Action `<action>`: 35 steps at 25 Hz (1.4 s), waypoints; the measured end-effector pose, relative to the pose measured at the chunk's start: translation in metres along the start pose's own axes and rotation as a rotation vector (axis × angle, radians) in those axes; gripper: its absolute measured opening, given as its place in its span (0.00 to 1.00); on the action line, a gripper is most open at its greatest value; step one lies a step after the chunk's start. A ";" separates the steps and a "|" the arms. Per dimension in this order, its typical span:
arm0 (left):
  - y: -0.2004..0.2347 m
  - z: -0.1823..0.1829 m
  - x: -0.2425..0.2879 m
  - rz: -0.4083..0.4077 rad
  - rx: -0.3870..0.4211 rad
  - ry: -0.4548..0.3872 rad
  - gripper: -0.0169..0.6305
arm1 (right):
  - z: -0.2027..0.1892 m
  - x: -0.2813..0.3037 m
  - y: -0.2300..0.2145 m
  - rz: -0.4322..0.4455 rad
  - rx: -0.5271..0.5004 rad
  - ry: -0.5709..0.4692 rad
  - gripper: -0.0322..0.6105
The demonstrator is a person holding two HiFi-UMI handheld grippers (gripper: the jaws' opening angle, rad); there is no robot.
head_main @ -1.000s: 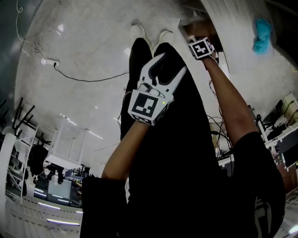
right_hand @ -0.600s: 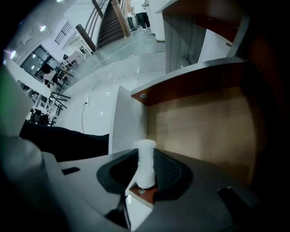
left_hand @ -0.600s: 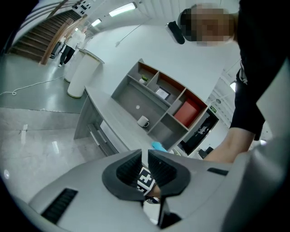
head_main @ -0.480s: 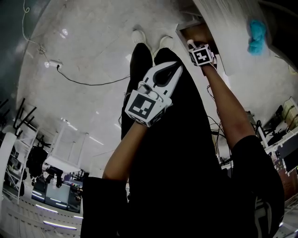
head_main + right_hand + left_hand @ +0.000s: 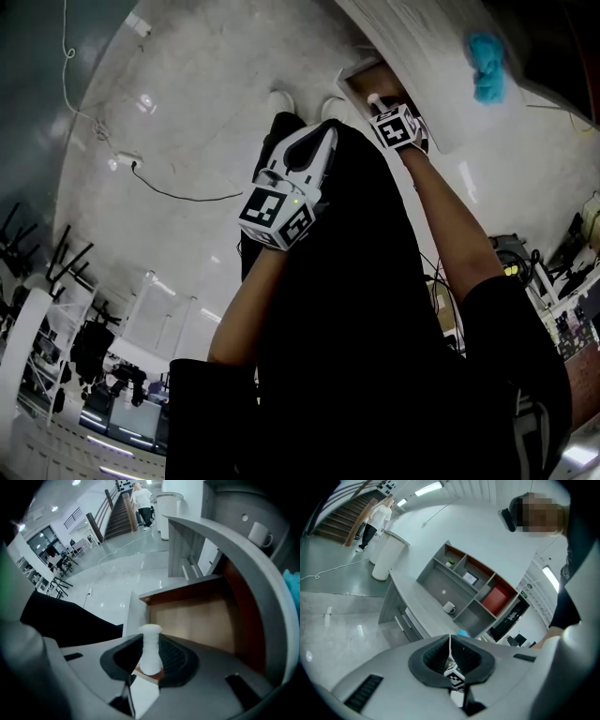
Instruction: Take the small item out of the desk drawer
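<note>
Here the small white item (image 5: 150,646) stands upright between the pads of the right gripper (image 5: 152,663), which is clamped on it. Just beyond these jaws lies the open drawer (image 5: 201,620), with a wooden bottom. Past the drawer runs the grey desk (image 5: 225,550) — a white mug (image 5: 260,534) stands on it. The left gripper (image 5: 450,651) holds nothing, its jaws pressed together — apart from the right one.
</note>
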State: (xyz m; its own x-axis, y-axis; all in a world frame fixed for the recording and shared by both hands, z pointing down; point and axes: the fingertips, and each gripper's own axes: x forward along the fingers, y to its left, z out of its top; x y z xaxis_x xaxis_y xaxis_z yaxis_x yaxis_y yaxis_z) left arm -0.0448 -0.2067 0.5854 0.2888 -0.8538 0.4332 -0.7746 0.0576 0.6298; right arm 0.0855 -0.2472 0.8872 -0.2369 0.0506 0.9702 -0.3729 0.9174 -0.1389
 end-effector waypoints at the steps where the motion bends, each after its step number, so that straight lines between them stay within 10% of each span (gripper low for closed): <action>1: 0.002 0.006 -0.001 0.004 0.005 -0.008 0.05 | 0.004 -0.003 0.002 0.001 0.009 -0.017 0.21; 9: 0.006 0.051 -0.005 -0.014 0.079 -0.030 0.05 | 0.020 -0.049 0.003 -0.017 0.135 -0.134 0.21; 35: 0.034 0.175 -0.017 -0.471 0.304 0.165 0.05 | 0.115 -0.174 0.050 -0.289 0.611 -0.333 0.21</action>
State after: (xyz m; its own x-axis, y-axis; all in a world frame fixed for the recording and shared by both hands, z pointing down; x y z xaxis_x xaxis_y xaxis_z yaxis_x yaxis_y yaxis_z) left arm -0.1751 -0.2808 0.4863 0.7061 -0.6582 0.2612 -0.6610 -0.4804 0.5764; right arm 0.0053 -0.2554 0.6883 -0.2766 -0.3703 0.8868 -0.8697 0.4890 -0.0671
